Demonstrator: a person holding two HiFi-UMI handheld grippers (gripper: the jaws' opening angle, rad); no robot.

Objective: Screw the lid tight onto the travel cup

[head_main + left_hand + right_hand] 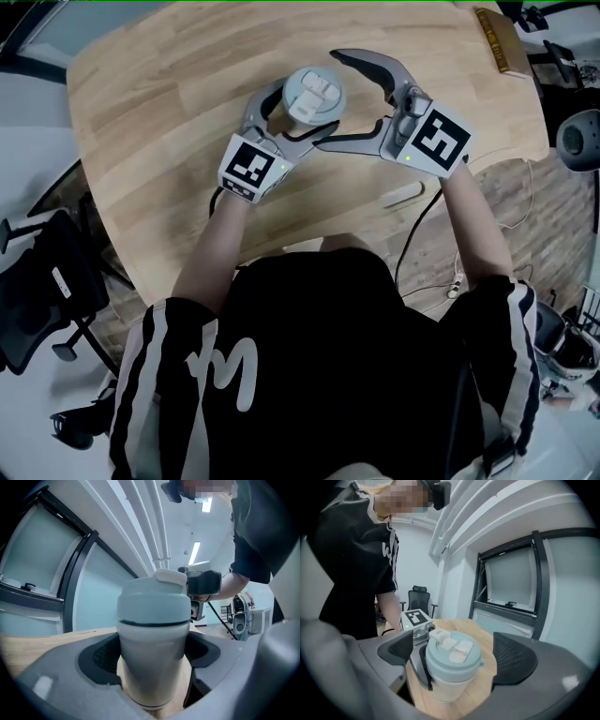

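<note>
1. The counter (159,103) carries the travel cup (152,667), upright between our left tool's jaws.
2. Our left tool (298,114) is clamped on the cup's body.
3. Our right tool (330,98) stands wide apart around the lid (452,656), touching nothing.
4. The lid sits level; we judge it seated, though a final tightening twist may remain.

Wooden table (141,112), book (494,39) at its corner, black office chair (37,291).

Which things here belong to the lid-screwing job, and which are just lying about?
Job: travel cup, lid, left claw gripping the cup, right claw open around the lid.
Lying about: book, small white object on the table, black chair.
</note>
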